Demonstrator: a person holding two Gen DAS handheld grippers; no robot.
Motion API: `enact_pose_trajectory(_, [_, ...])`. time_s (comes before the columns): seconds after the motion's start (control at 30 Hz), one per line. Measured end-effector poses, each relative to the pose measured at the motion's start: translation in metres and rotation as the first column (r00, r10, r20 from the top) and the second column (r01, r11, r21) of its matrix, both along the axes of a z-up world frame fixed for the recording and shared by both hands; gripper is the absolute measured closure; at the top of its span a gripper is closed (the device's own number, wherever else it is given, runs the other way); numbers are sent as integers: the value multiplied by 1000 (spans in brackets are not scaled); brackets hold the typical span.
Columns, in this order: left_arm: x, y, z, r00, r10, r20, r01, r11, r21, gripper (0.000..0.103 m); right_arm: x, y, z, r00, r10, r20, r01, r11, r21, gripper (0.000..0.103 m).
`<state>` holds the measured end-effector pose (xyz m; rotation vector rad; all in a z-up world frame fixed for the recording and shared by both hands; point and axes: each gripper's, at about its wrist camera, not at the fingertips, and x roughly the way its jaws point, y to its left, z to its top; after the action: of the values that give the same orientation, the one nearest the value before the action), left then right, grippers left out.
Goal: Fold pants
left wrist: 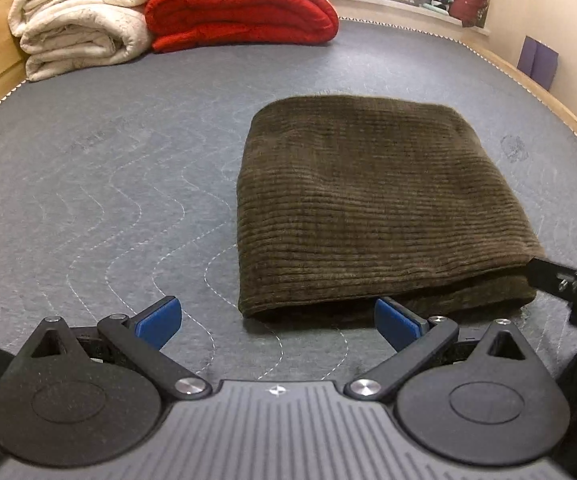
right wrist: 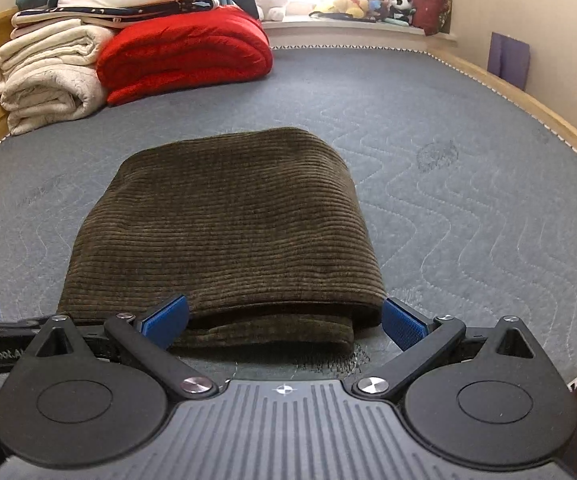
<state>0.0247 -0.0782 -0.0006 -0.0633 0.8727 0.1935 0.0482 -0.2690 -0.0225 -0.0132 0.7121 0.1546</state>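
Dark olive corduroy pants (left wrist: 372,204) lie folded into a thick rectangle on the grey quilted mattress (left wrist: 108,168). They also show in the right wrist view (right wrist: 228,224). My left gripper (left wrist: 276,322) is open and empty, just short of the bundle's near left corner. My right gripper (right wrist: 284,320) is open, its blue pads (right wrist: 166,318) wide on either side of the bundle's near folded edge, gripping nothing. The right gripper's finger shows at the right edge of the left wrist view (left wrist: 560,280), touching the pants' near right corner.
A folded red blanket (left wrist: 240,8) and a cream blanket (left wrist: 76,20) are stacked at the far left of the mattress. Plush toys (right wrist: 364,0) sit on the window ledge. A wooden bed frame (right wrist: 528,108) runs along the right edge, with a wall beyond.
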Motion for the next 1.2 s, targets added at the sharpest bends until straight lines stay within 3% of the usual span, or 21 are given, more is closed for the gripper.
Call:
enact_pose_trajectory(0.27, [0, 3, -7, 1000, -13, -4, 13, 1000, -6, 0, 5, -1, -5, 999, -7, -33, 8, 1000, 27, 1])
enact_pose_trajectory(1.2, [-3, 5, -3, 999, -31, 12, 31, 999, -26, 0, -8, 21, -10, 999, 34, -11, -34, 997, -65, 1])
